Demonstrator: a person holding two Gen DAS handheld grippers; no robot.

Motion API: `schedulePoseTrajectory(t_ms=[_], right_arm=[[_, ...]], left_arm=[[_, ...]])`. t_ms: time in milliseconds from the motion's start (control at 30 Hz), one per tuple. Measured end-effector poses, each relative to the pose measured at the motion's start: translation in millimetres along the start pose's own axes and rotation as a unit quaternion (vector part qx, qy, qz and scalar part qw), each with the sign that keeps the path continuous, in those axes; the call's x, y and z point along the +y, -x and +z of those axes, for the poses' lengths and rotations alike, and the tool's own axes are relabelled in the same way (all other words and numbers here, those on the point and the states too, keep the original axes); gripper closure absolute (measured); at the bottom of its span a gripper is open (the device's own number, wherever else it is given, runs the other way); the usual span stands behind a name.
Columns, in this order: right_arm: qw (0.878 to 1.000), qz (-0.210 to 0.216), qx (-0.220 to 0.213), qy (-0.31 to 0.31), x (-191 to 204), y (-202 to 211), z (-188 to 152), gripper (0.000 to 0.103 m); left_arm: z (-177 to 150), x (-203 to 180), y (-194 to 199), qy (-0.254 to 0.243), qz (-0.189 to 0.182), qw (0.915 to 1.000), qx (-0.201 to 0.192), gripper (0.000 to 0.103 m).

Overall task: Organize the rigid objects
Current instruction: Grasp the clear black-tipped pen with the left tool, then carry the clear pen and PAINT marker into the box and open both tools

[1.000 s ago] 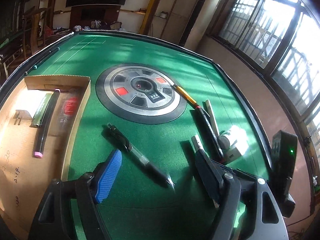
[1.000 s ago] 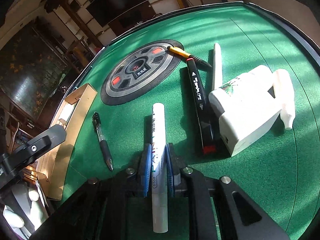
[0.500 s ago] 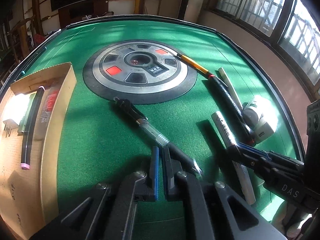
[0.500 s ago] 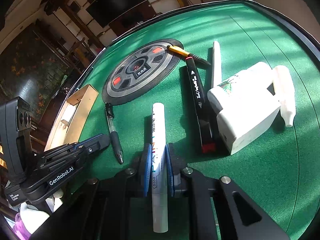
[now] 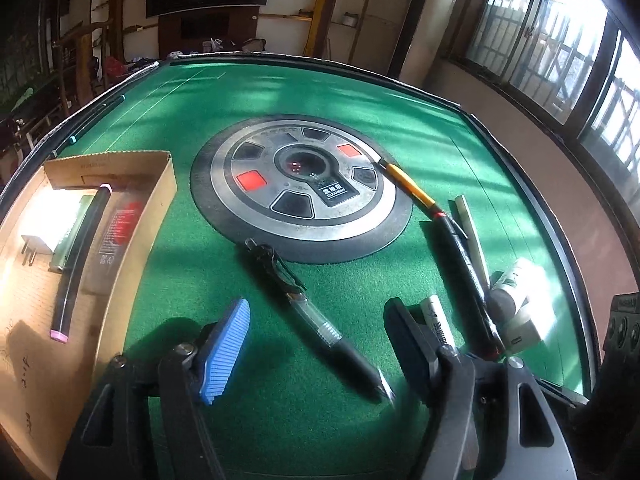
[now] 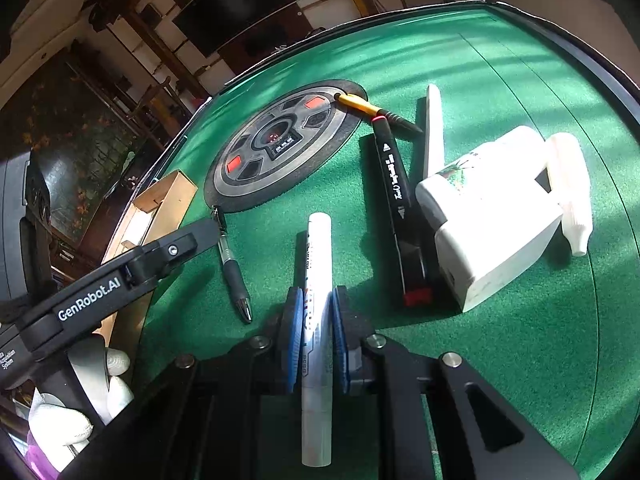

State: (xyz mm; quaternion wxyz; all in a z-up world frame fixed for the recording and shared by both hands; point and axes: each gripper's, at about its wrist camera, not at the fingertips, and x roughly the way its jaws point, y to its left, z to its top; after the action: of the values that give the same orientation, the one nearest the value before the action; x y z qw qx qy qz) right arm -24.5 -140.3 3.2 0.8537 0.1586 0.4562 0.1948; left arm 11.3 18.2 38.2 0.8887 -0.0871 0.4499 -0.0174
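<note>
Opening its jaws around the gel pen (image 5: 320, 326) lying at 6 o'clock of the dial, left gripper (image 5: 316, 344) risks nudging it; right gripper (image 6: 314, 322) clamps 1 white marker (image 6: 317, 280).

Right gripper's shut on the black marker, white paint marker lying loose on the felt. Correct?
Swapped. In the right wrist view the right gripper is shut on the white paint marker; the black marker lies loose on the felt beside the white bottle.
</note>
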Motion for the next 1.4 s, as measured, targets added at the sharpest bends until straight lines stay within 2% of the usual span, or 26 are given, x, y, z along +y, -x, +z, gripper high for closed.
schedulePoseTrajectory(t_ms=[100,133,167,200,233,300,333,433,633,733,833,867,900,1000,1167,1200,1233,1300,1367,1400], right_arm=[[1.000,0.000,0.000,0.000,0.0,0.0,-0.2,0.089],[1.000,-0.001,0.000,0.000,0.0,0.1,-0.2,0.089],[1.000,-0.002,-0.001,0.002,0.7,-0.1,0.0,0.088],[1.000,-0.002,-0.001,0.004,1.8,0.2,0.2,0.087],[1.000,0.000,-0.002,0.007,2.7,0.7,-0.4,0.084],[1.000,0.013,-0.003,0.018,6.7,1.1,-1.2,0.069],[1.000,0.012,-0.004,0.025,9.8,1.0,-1.8,0.066],[0.999,-0.008,-0.007,0.050,19.4,-0.7,-3.8,0.064],[0.997,-0.030,-0.010,0.075,25.8,-1.9,-4.8,0.063],[0.993,-0.064,-0.008,0.102,36.5,-6.0,-7.2,0.063],[0.979,-0.139,-0.004,0.147,53.7,-12.4,-13.1,0.075],[0.975,-0.157,-0.003,0.154,56.7,-13.3,-14.3,0.084],[0.976,-0.156,0.001,0.152,57.2,-13.3,-14.3,0.089],[0.982,-0.138,0.011,0.130,54.4,-10.6,-14.6,0.089],[0.983,-0.134,0.020,0.120,57.5,-7.9,-19.3,0.089],[0.984,-0.131,0.022,0.118,58.3,-7.4,-19.8,0.089],[0.985,-0.130,0.023,0.115,58.7,-7.1,-20.2,0.089],[0.985,-0.129,0.022,0.110,58.9,-6.9,-20.6,0.089],[0.986,-0.128,0.021,0.101,58.3,-6.0,-20.6,0.089],[0.988,-0.123,0.020,0.094,57.4,-5.0,-20.2,0.089]], left_arm=[[-7.0,-7.3,-22.3,-0.030,0.024,0.9988,0.030,0.030],[-13.2,-11.8,-23.0,-0.053,0.035,0.9978,0.017,0.032],[-19.3,-19.0,-22.6,-0.088,0.042,0.9952,0.009,0.038],[-24.3,-23.5,-17.8,-0.113,0.024,0.9933,-0.006,0.062],[-27.3,-26.0,-14.8,-0.129,0.008,0.9916,-0.003,0.078],[-30.2,-27.5,-6.3,-0.155,0.001,0.9879,0.003,0.088],[-31.4,-25.3,-3.1,-0.162,-0.009,0.9867,0.010,0.091],[-36.0,-13.1,9.8,-0.165,-0.014,0.9862,0.011,0.093],[-40.0,16.3,42.0,-0.111,-0.049,0.9925,-0.014,0.093],[-44.7,26.6,57.8,-0.098,-0.062,0.9929,-0.026,0.093],[-51.5,31.5,68.0,-0.095,-0.070,0.9926,-0.030,0.094],[-53.6,31.8,69.0,-0.095,-0.071,0.9925,-0.030,0.094],[-56.3,33.3,68.9,-0.094,-0.072,0.9926,-0.028,0.094],[-62.4,32.6,59.4,-0.091,-0.079,0.9926,-0.015,0.094],[-65.8,20.8,37.9,-0.102,-0.059,0.9930,0.002,0.093],[-64.8,18.8,32.6,-0.101,-0.059,0.9931,0.009,0.089],[-62.6,17.3,28.1,-0.099,-0.062,0.9930,0.016,0.081],[-57.8,13.4,21.4,-0.101,-0.064,0.9926,0.021,0.076],[-55.7,6.5,18.9,-0.123,-0.044,0.9912,0.021,0.077],[-56.4,5.7,19.0,-0.131,-0.036,0.9906,0.019,0.094]])
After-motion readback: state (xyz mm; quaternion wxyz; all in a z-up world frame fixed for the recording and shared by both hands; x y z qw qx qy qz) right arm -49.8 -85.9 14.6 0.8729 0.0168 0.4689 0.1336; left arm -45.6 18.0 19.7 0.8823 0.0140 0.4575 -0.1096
